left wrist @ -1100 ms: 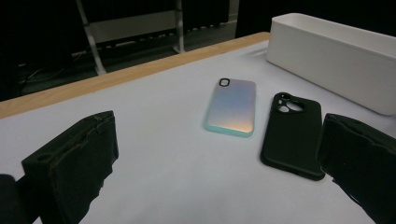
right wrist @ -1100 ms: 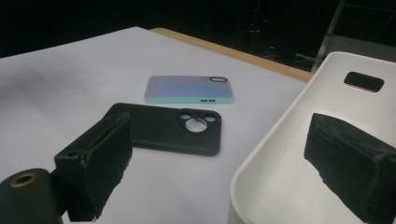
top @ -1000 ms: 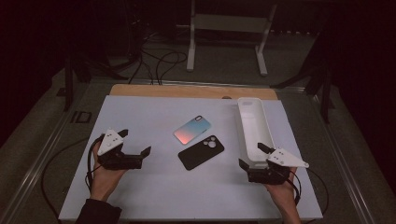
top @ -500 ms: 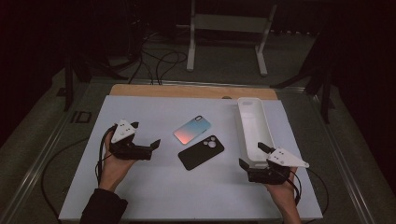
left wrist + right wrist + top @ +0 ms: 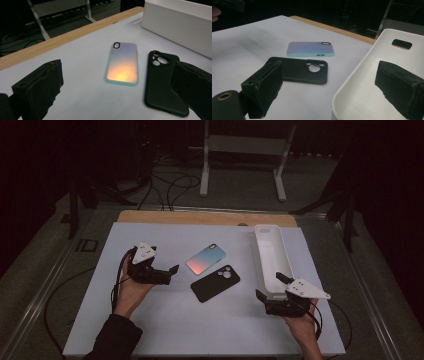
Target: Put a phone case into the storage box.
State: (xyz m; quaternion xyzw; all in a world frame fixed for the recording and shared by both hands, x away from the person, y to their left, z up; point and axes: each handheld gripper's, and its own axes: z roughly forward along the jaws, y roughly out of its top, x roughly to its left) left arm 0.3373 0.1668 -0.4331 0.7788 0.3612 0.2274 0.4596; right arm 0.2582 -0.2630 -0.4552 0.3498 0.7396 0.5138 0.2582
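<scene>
Hovering wide-jawed, left gripper (image 5: pixel 167 272) faces iridescent phone case (image 5: pixel 205 258).

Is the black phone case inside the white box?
No, the black phone case lies flat on the table, beside the white box, not in it.

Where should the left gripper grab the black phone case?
Probably across the long edges of the black case, which lies flat with its back up. The left gripper, jaws open, could come down from above and straddle its narrow width near the plain end, away from the camera cutout and the iridescent case.
</scene>
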